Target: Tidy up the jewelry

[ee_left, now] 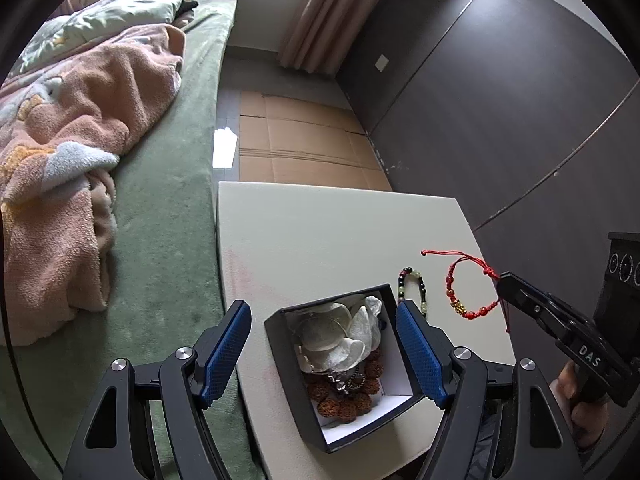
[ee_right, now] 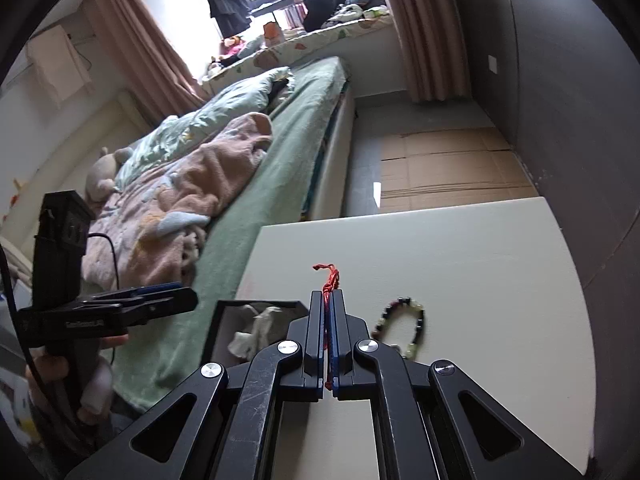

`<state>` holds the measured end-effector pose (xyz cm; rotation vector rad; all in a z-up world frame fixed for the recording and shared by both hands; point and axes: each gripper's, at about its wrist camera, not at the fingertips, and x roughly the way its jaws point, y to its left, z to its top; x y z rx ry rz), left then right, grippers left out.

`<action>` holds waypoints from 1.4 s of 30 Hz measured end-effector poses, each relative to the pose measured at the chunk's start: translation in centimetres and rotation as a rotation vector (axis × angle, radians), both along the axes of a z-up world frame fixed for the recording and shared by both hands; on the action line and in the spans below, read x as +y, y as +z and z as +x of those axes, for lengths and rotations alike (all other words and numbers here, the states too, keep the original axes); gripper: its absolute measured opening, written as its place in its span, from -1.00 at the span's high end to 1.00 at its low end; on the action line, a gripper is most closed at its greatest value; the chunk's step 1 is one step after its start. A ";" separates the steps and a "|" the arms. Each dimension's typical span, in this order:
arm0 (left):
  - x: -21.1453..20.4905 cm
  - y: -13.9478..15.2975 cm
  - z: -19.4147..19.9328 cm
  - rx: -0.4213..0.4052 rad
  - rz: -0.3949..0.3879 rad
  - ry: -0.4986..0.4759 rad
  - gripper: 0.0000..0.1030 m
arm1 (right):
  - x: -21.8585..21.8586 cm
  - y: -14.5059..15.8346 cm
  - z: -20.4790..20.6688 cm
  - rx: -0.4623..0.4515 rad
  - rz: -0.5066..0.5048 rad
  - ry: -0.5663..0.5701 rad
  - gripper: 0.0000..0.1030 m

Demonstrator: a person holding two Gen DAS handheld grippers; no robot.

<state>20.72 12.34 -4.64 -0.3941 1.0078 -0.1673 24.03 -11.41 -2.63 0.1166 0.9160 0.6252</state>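
Right tongs (ee_right: pixel 329 300) pinching red bracelet (ee_left: pixel 472 292)

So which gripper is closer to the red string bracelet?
The right. The right gripper is shut on the red string bracelet, dangling it over the table; the left gripper hangs open above the box.

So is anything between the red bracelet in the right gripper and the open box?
Nothing visible blocks it. The red bracelet hangs from the right gripper, above the table. The box is open-topped, the left gripper open around it. The beaded bracelet lies flat below the path.
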 end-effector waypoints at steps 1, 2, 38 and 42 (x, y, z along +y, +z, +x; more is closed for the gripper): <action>0.3 0.1 0.0 -0.004 0.001 0.005 -0.47 | 0.7 0.2 -0.1 -0.001 0.022 0.018 0.93; 0.5 0.1 0.0 -0.007 0.002 0.008 -0.47 | 1.3 0.4 -0.2 0.000 0.040 0.033 0.93; -8.8 0.7 2.9 -0.056 0.108 -0.115 -0.47 | -5.0 -4.0 3.0 0.190 0.090 -0.091 -0.52; -11.2 0.0 3.7 -0.036 0.127 -0.156 -0.47 | -6.9 -4.7 3.4 0.217 0.078 -0.144 -0.56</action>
